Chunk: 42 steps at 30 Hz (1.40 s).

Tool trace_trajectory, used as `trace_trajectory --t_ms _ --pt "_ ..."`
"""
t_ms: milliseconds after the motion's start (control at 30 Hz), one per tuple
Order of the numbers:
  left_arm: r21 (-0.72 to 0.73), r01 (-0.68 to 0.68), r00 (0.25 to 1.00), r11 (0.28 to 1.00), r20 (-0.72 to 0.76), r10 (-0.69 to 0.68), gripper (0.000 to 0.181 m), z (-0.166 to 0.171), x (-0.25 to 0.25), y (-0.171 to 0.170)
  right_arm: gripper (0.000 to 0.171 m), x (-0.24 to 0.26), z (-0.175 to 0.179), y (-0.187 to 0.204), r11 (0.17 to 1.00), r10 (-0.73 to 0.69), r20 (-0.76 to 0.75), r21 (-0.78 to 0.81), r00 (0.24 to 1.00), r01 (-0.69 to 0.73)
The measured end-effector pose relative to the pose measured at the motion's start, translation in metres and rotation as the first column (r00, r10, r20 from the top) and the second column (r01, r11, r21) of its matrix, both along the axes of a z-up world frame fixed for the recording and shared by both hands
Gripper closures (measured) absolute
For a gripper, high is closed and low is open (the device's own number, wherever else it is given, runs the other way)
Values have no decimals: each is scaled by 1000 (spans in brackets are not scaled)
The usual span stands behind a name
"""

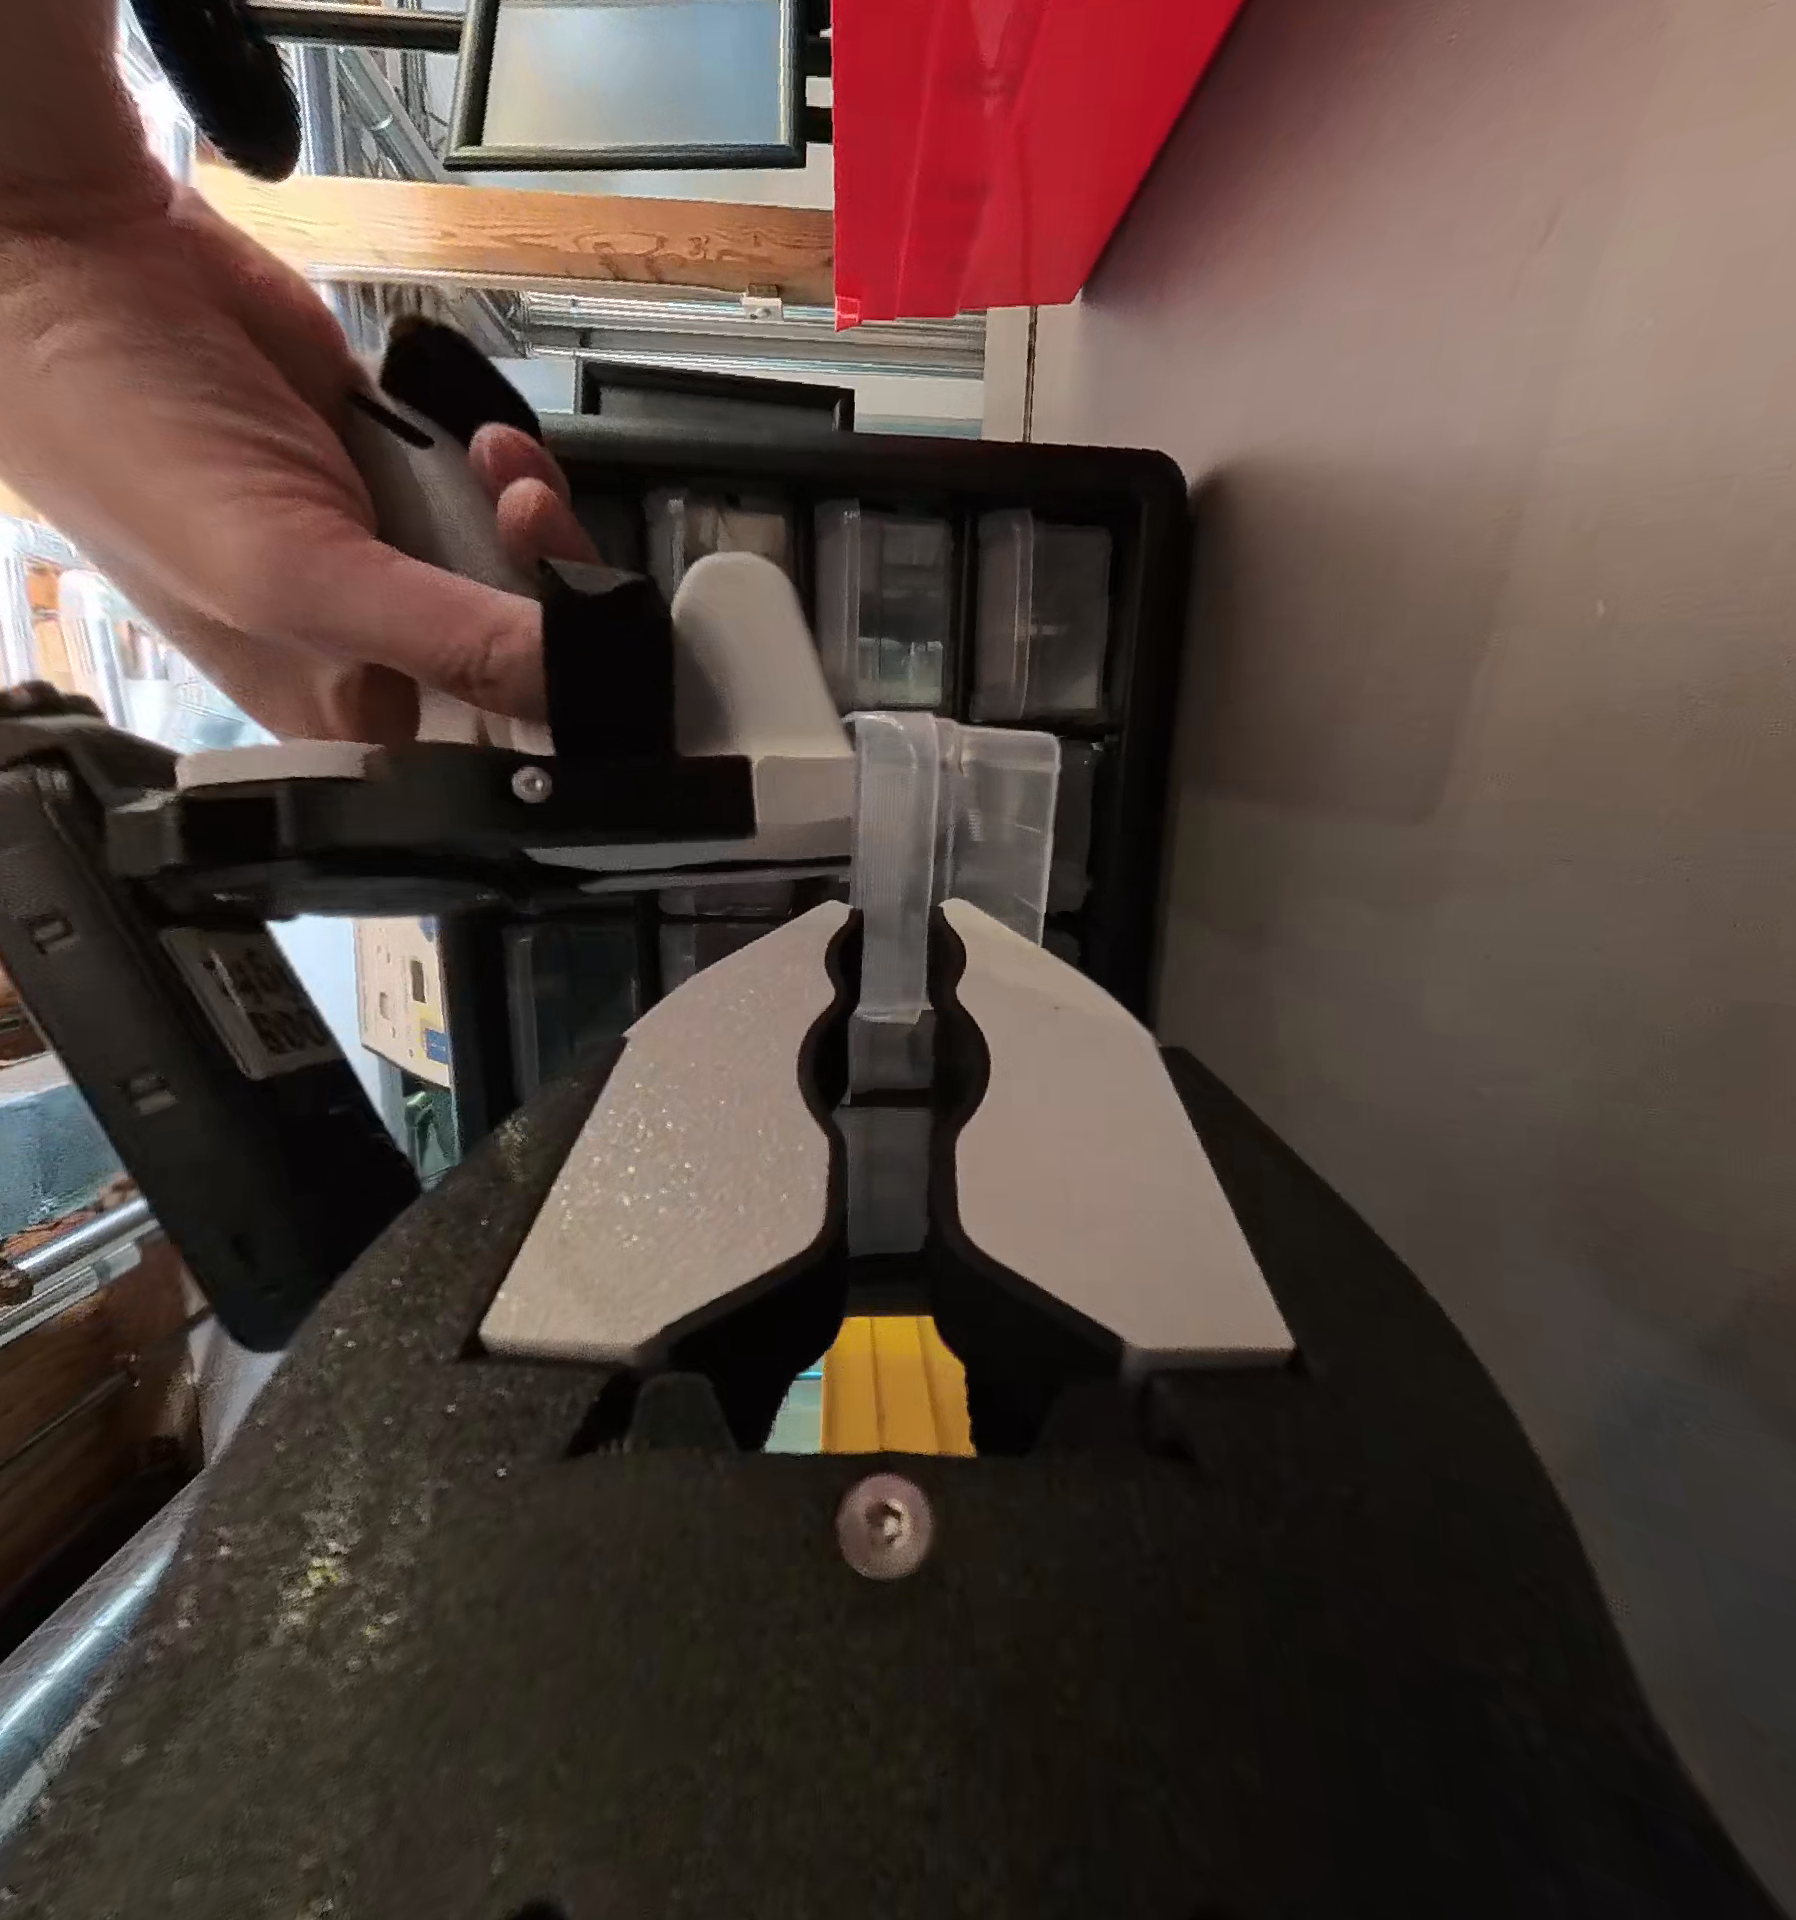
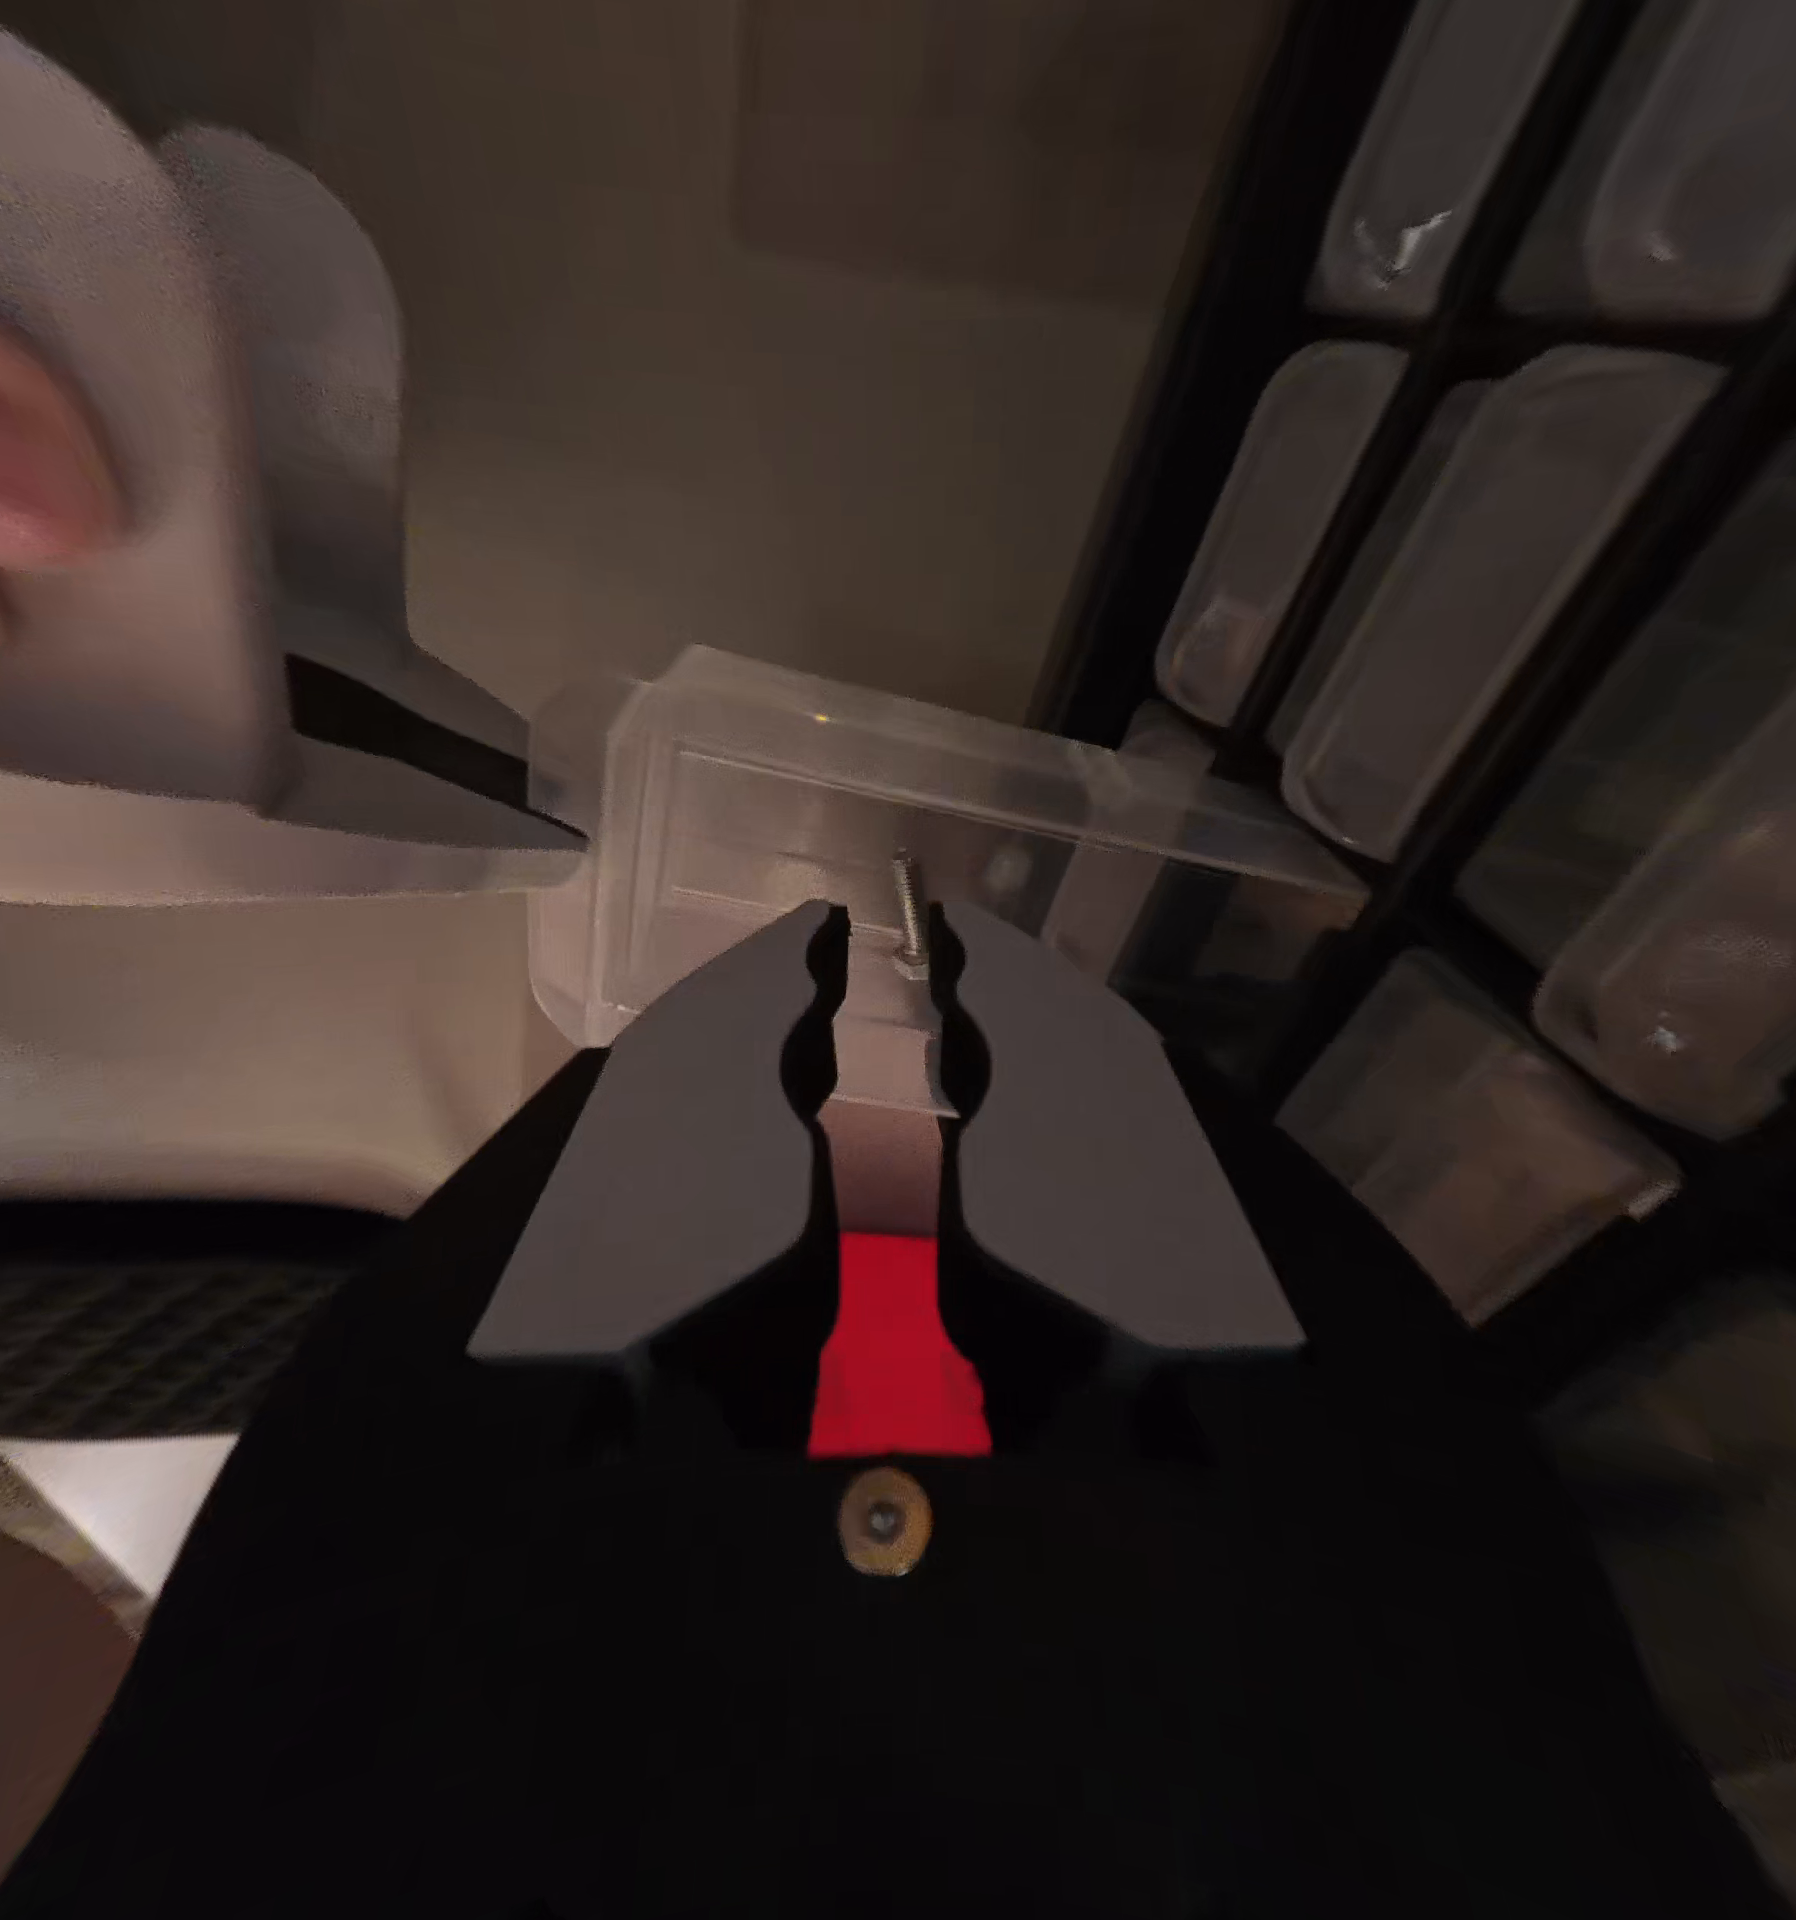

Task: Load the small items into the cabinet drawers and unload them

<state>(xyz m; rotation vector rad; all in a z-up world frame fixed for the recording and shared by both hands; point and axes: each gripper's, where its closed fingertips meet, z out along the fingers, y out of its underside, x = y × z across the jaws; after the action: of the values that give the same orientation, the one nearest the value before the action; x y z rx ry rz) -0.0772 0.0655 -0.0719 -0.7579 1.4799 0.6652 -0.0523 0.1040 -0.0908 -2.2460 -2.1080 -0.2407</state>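
I'm clamping my left gripper (image 1: pixel 892 914) on the drawer (image 1: pixel 961 821) handle; right gripper (image 2: pixel 889 914) is pinching a screw (image 2: pixel 906 914) at 12 o'clock.

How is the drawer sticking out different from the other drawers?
The open drawer sticks out of the cabinet; the other drawers sit pushed in. The left gripper pinches the open drawer's handle; no gripper holds the other drawers. A screw shows at the open drawer. All are clear plastic.
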Motion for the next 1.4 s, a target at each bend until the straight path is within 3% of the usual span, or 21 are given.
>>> trace_trajectory --t_ms 367,533,667,767,867,933,1000,1033,1133,1200,1300,1400 --pt "-21 9 1000 1000 1 -9 170 0 -1 -1 163 -2 -7 6 999 25 200 -40 980 -18" --pt "-14 10 1000 1000 -2 -10 170 0 -1 -1 164 -5 -5 8 999 40 162 -7 986 -39" --pt "-15 13 1000 1000 1 -13 170 0 -1 -1 164 -15 13 11 989 60 42 130 997 -65" --pt "-8 14 1000 1000 1 -14 170 0 -1 -1 164 -31 48 9 960 88 -190 277 978 -32" --pt "-3 17 1000 1000 6 -17 170 1 0 -2 164 -35 101 -7 923 119 -529 371 840 102" --pt "-2 17 1000 1000 9 -17 170 1 1 -2 164 -5 132 -16 877 96 -658 411 747 250" --pt "-1 19 1000 1000 14 -19 170 1 2 -3 165 44 141 -21 834 -6 -706 387 708 393" --pt "1 20 1000 1000 13 -20 170 1 2 -3 164 79 133 -21 807 -124 -678 356 724 471" --pt "9 15 1000 1000 11 -15 170 2 5 -1 164 172 79 -34 721 -489 -549 183 678 668" --pt "19 -1 1000 1000 8 1 170 4 6 5 164 211 41 -38 680 -611 -482 85 628 728" --pt "32 -28 1000 999 2 28 171 5 7 16 164 247 -7 -44 536 -803 -373 -111 464 837" --pt "42 -47 999 998 -4 47 171 7 11 27 164 271 -36 -48 461 -870 -257 -121 421 879"
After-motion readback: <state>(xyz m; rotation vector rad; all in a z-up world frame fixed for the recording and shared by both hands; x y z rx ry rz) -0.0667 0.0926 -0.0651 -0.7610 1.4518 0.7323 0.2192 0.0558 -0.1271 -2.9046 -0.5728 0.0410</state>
